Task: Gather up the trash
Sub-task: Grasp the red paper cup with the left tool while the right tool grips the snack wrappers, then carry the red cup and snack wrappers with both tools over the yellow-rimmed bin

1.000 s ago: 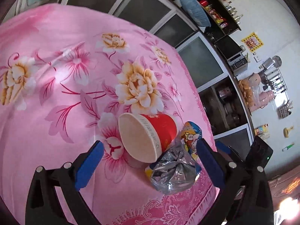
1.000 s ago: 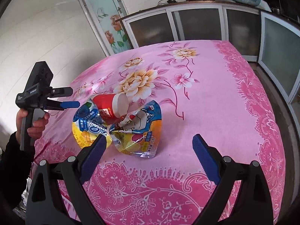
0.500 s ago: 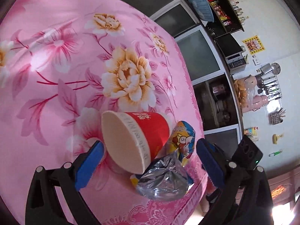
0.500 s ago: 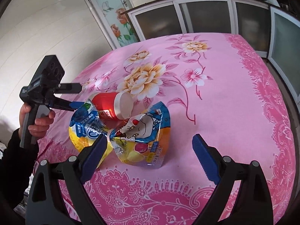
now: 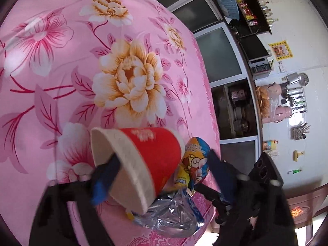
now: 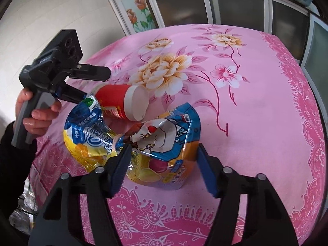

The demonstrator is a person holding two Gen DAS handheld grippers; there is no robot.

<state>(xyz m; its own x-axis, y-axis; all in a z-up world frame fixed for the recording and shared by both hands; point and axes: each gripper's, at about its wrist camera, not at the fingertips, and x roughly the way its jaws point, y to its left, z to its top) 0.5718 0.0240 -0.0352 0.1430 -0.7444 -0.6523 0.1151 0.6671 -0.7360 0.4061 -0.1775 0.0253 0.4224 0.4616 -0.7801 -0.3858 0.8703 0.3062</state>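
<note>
The left gripper is standing partly open around the red paper cup, which is lying on its side on the pink floral tablecloth. One blue-padded finger is sitting inside the cup's open mouth against the inner wall. The other finger is lying outside, beyond the cup's base and beside the crumpled snack bag. Whether the jaws are pressing the cup wall cannot be told from this view. In the right wrist view, the left gripper is showing its upper finger above the cup and its lower finger at the cup's mouth end. A hand is gripping its handle.

The right gripper is standing at a moderate opening, straddling the near part of the snack bag. Its left finger is resting at the pinched middle of the bag. Its right finger is standing at the bag's right edge. Firm contact on both sides cannot be confirmed. A second lobe of the bag, blue and yellow, is lying to the left of the jaws. The cup is lying just beyond the bag, with its white base pointing toward the right gripper and touching the wrapper.
</note>
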